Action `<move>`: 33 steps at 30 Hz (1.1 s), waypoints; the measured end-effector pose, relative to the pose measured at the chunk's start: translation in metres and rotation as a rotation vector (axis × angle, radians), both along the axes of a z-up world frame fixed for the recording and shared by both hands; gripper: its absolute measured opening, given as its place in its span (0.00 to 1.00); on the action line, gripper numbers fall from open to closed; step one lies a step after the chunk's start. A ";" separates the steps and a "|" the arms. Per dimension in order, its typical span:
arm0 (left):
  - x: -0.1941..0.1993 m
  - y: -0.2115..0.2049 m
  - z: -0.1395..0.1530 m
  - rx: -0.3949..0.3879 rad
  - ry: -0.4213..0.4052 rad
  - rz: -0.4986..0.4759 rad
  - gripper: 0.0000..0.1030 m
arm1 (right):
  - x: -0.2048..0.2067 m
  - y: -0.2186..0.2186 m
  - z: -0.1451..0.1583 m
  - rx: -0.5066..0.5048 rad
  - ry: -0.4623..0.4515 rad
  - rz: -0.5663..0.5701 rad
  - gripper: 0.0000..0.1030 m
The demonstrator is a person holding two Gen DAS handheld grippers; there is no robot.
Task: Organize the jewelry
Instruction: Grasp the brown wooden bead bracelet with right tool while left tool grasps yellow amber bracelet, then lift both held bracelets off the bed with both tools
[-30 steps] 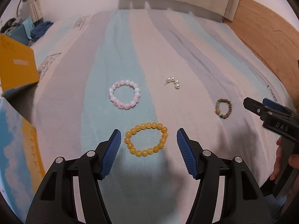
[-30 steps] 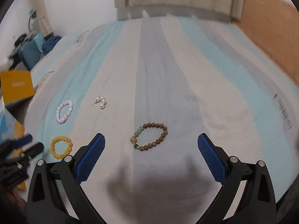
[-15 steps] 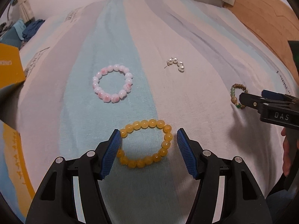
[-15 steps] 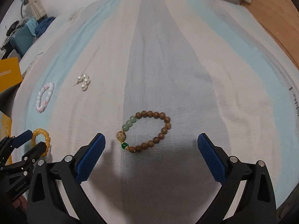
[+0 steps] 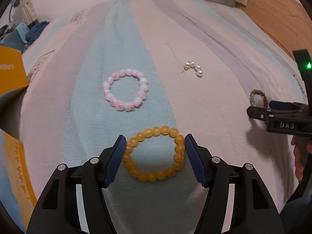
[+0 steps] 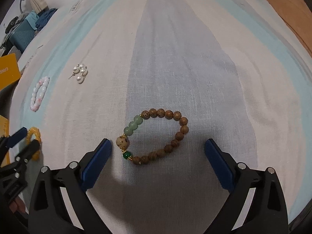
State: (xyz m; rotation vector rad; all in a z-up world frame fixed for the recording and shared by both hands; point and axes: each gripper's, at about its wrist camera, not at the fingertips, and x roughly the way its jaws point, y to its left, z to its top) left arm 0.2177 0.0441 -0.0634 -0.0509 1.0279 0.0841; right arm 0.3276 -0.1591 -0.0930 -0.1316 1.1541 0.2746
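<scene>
The left gripper (image 5: 155,152) stands open around the yellow bracelet (image 5: 155,154), pads just beside its beads; the right gripper (image 6: 158,156), spread wider, brackets the wooden bracelet (image 6: 156,136) with spare room on its right side

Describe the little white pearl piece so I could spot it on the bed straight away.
On the striped bedsheet, look past the pink-and-white bead bracelet, to its right. The small cluster of white pearls lies alone on a pale stripe. It is the only piece that is not a ring of beads.
</scene>
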 end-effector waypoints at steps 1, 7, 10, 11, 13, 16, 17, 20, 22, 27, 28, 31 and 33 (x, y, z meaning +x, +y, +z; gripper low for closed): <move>0.000 0.001 -0.002 0.001 0.006 -0.001 0.60 | 0.001 0.001 -0.001 -0.011 -0.003 0.006 0.90; 0.001 -0.003 -0.011 0.028 0.032 -0.009 0.60 | 0.001 0.008 -0.005 -0.024 -0.011 0.003 0.91; 0.000 0.000 -0.010 -0.002 0.038 -0.016 0.45 | 0.001 0.010 -0.005 -0.025 -0.020 0.010 0.85; 0.000 0.000 -0.010 0.000 0.039 -0.019 0.42 | 0.000 0.010 -0.005 -0.026 -0.027 0.015 0.79; -0.001 -0.001 -0.009 -0.004 0.045 -0.030 0.23 | -0.004 0.011 -0.003 -0.024 -0.042 0.022 0.60; -0.003 0.001 -0.008 -0.024 0.050 -0.041 0.18 | -0.005 0.013 0.000 -0.042 -0.062 0.031 0.40; -0.003 0.001 -0.007 -0.035 0.052 -0.043 0.18 | -0.005 0.014 0.000 -0.044 -0.065 0.035 0.35; -0.004 0.004 -0.005 -0.059 0.052 -0.054 0.18 | -0.005 0.013 0.003 -0.047 -0.070 0.037 0.16; -0.006 0.002 -0.001 -0.074 0.044 -0.062 0.18 | -0.003 0.010 0.005 -0.030 -0.074 0.034 0.12; -0.010 -0.002 0.002 -0.072 0.033 -0.060 0.18 | -0.002 0.004 0.009 -0.001 -0.085 0.029 0.10; -0.010 -0.003 0.003 -0.071 0.029 -0.059 0.18 | -0.002 0.002 0.011 0.003 -0.089 0.027 0.10; -0.012 -0.003 0.008 -0.071 0.019 -0.061 0.08 | -0.003 -0.004 0.016 0.022 -0.103 0.012 0.10; -0.014 -0.004 0.010 -0.068 0.014 -0.063 0.08 | -0.003 -0.007 0.017 0.032 -0.106 0.003 0.10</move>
